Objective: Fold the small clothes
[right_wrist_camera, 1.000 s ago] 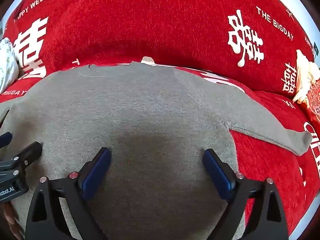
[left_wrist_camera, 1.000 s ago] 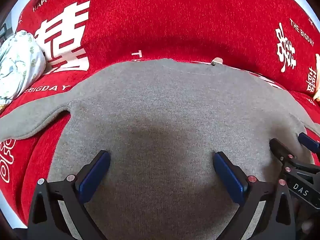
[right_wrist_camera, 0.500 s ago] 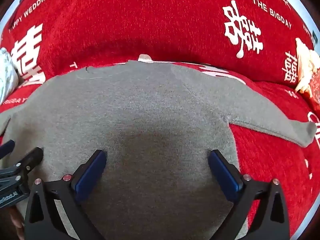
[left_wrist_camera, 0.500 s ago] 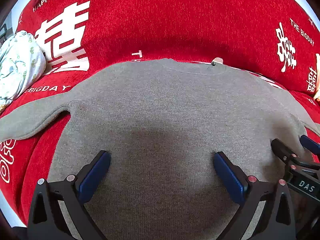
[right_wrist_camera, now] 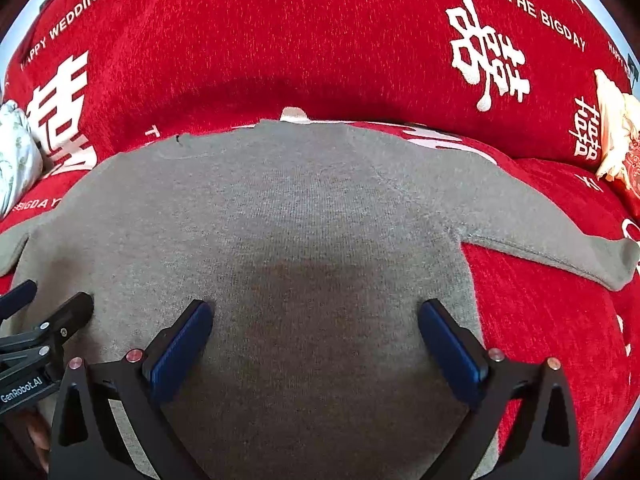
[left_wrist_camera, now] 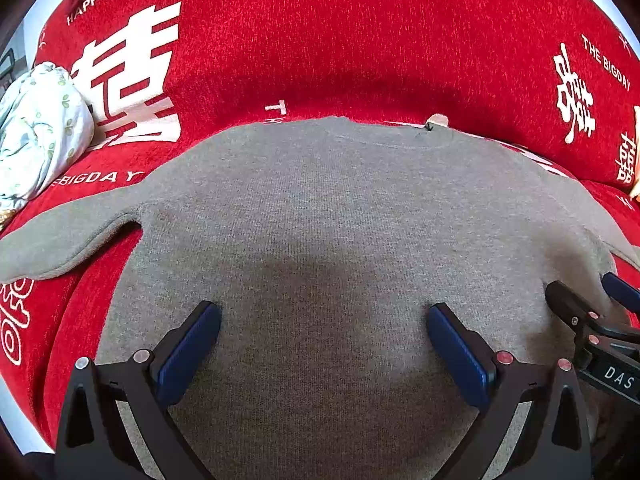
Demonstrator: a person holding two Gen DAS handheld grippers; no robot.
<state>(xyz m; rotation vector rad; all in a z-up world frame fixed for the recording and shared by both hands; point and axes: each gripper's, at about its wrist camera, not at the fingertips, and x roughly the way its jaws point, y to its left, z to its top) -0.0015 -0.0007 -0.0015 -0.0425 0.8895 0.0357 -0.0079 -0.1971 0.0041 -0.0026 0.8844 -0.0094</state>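
A small grey knit sweater (left_wrist_camera: 340,208) lies flat on a red sofa cover, neckline at the far side, sleeves spread out to both sides. My left gripper (left_wrist_camera: 324,320) hovers open over its lower left half, blue pads wide apart with only flat cloth under them. The right gripper (right_wrist_camera: 316,316) stands open just as wide over the lower right half of the sweater (right_wrist_camera: 300,208). Each gripper shows in the other's view: the right gripper (left_wrist_camera: 588,300) at that frame's right edge, the left gripper (right_wrist_camera: 48,300) at this frame's left edge. The right sleeve (right_wrist_camera: 560,248) points out to the right.
The red cover (left_wrist_camera: 340,40) bears white lettering and rises into a backrest behind the sweater. A crumpled white floral cloth (left_wrist_camera: 36,128) lies at the far left. A cream and red item (right_wrist_camera: 616,140) sits at the far right.
The right gripper's jaws have spread a little wider and its view has tilted slightly. The left gripper and the sweater have stayed where they were.
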